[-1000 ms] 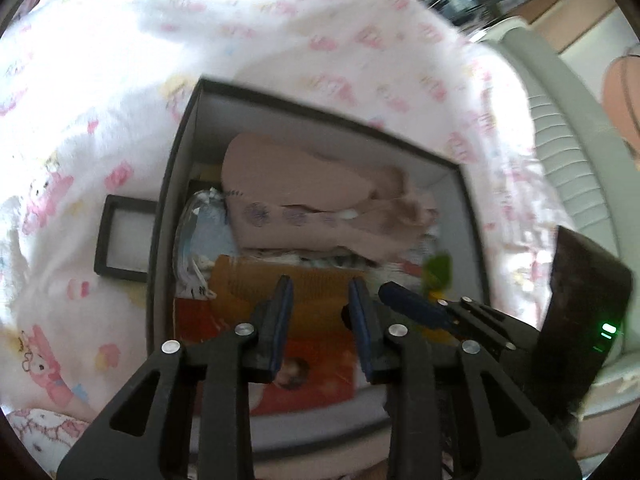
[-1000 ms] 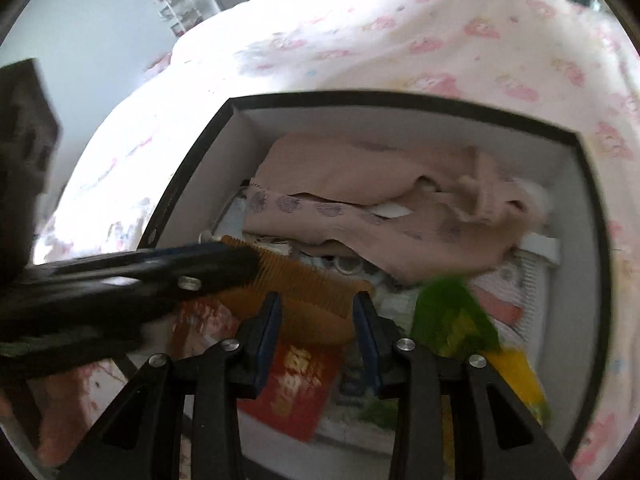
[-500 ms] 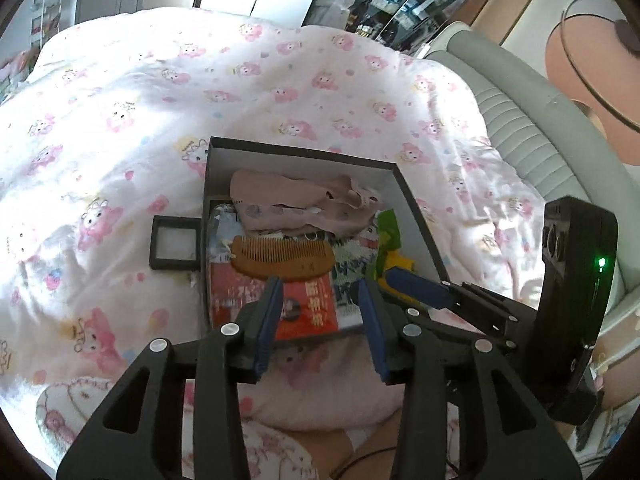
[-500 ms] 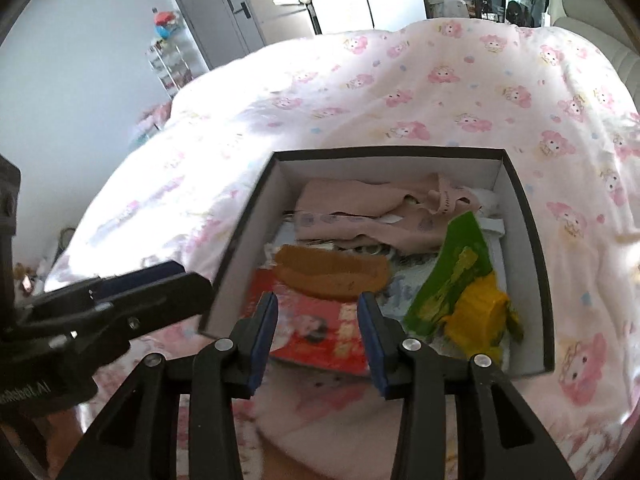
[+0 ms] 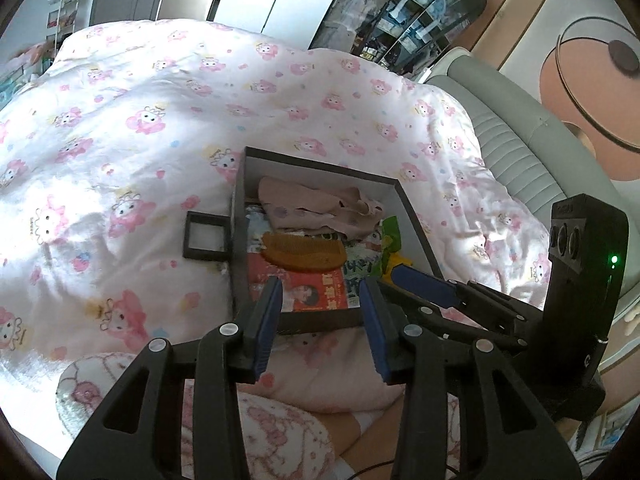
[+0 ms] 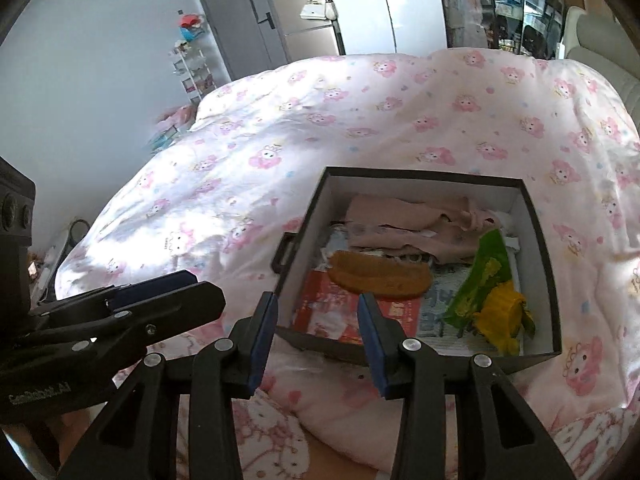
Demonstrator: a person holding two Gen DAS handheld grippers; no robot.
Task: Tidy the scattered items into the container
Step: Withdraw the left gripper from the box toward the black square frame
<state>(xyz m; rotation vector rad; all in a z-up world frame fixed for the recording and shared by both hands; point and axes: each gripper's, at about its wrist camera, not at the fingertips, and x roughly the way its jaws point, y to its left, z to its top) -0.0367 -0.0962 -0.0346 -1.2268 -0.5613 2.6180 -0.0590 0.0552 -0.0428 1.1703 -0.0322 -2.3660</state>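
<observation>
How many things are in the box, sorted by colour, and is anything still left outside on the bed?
Pink: 1, the cloth
Brown: 1, the comb
Red: 1, the booklet
Green: 1, the packet
Yellow: 1, the toy
Outside the box: 1, the black frame
Total: 6; more papers lie half hidden underneath.

Two wrist cameras, side by side, angled down over bed, both sharing open box nearby.

Bed covered by white quilt with pink cartoon-character print. Directly on quilt: open dark-walled box, white inside, holding mixed items; small black square frame lying flat, just beside the box's left wall. Quilt wrinkled around both.
</observation>
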